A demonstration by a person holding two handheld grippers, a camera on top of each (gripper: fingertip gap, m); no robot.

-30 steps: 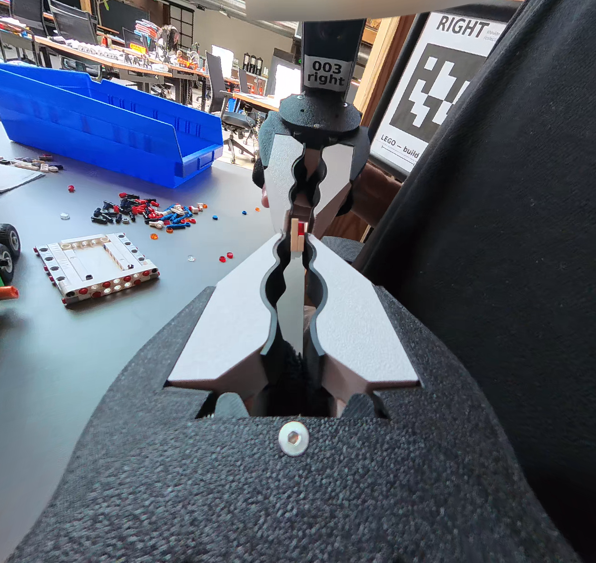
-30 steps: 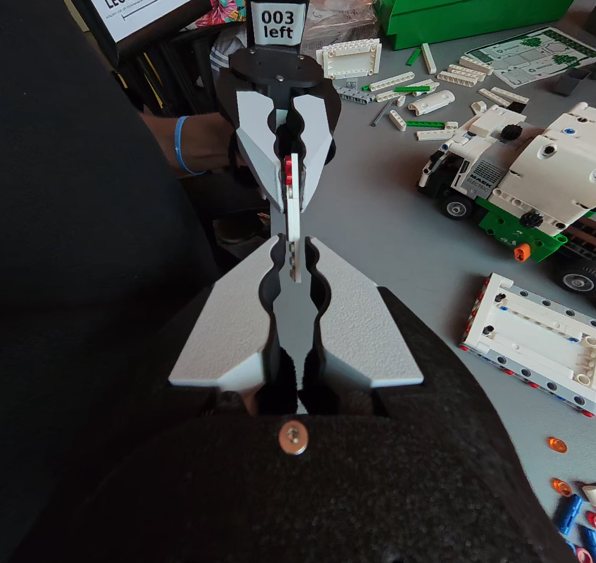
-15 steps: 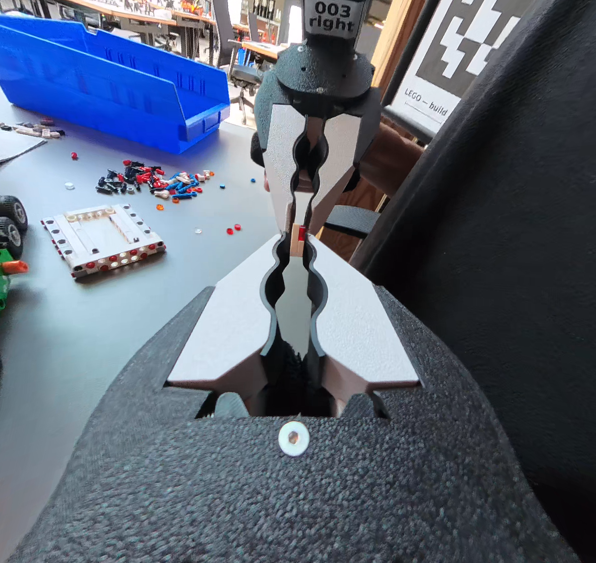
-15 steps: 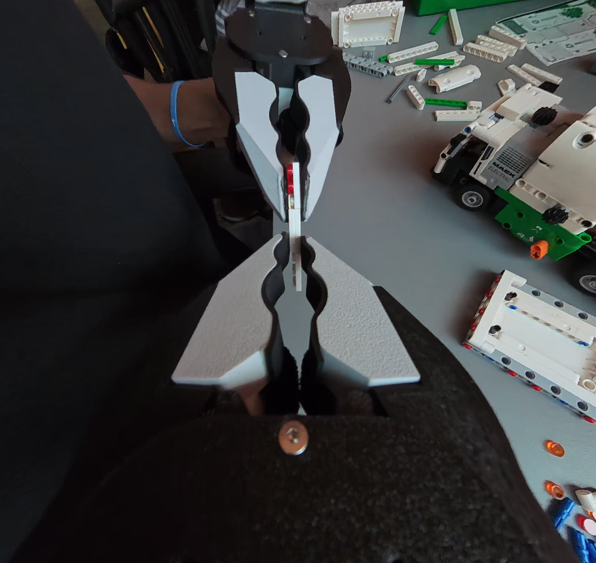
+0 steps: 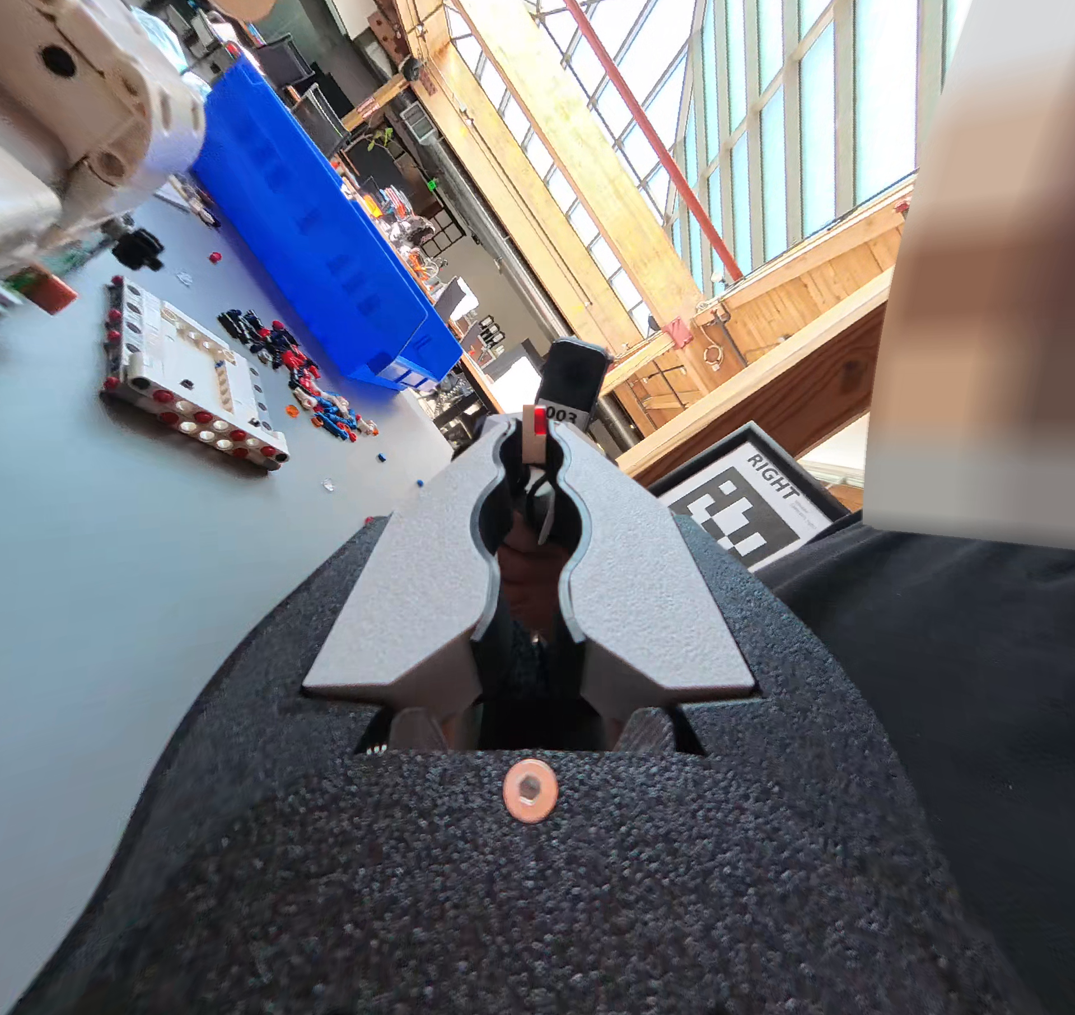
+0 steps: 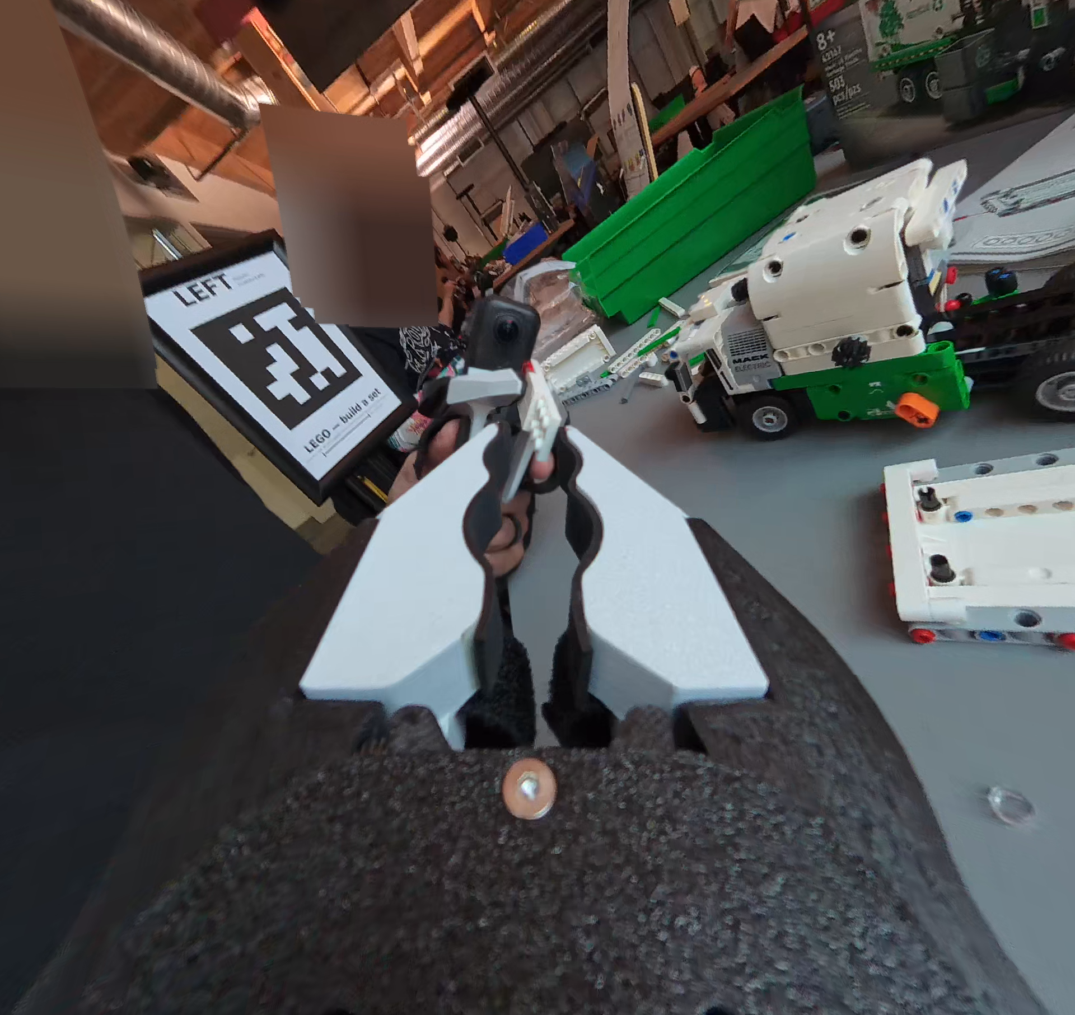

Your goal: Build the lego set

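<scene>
Left gripper pinches a thin white plate with a red stud right at its fingertips, plate standing edge-on and poking out past the tips. Right gripper has its jaws spread apart; the same white studded plate sits at its tips, tilted, can't tell if either pad touches it. Both grippers are tip to tip above the grey table. Nearby: white-and-green toy truck, white frame assembly, blue bin, green bin

bright skylight windows above wooden beams, grey table.
</scene>
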